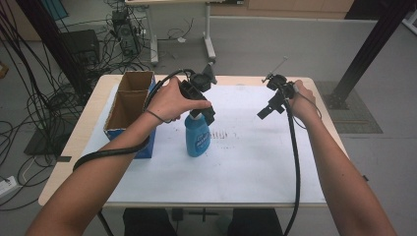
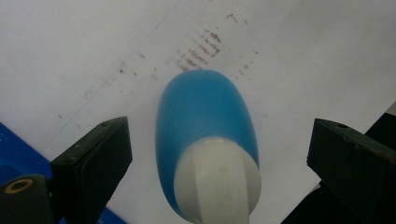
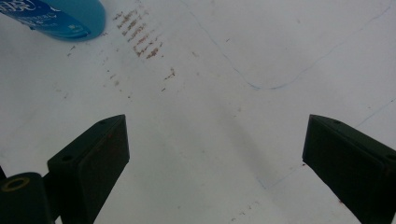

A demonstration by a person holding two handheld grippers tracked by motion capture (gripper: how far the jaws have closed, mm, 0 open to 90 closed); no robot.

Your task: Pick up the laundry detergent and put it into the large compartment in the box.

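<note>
Desk (image 1: 74,142): light wood top, most of it covered by a white sheet (image 1: 255,167); bare wood shows along L, R and near edges. Sheet bears faint brown smudge rows near centre (image 1: 223,135), also seen in L gripper view (image 2: 201,51) and R gripper view (image 3: 142,39), plus thin blue pen lines (image 3: 261,86). Standing on sheet: blue spray bottle (image 1: 197,137), upright, white neck, approx. mid-desk. At L: open cardboard box (image 1: 129,105), blue lower sides, two compartments, near the bottle but apart from it.
</note>
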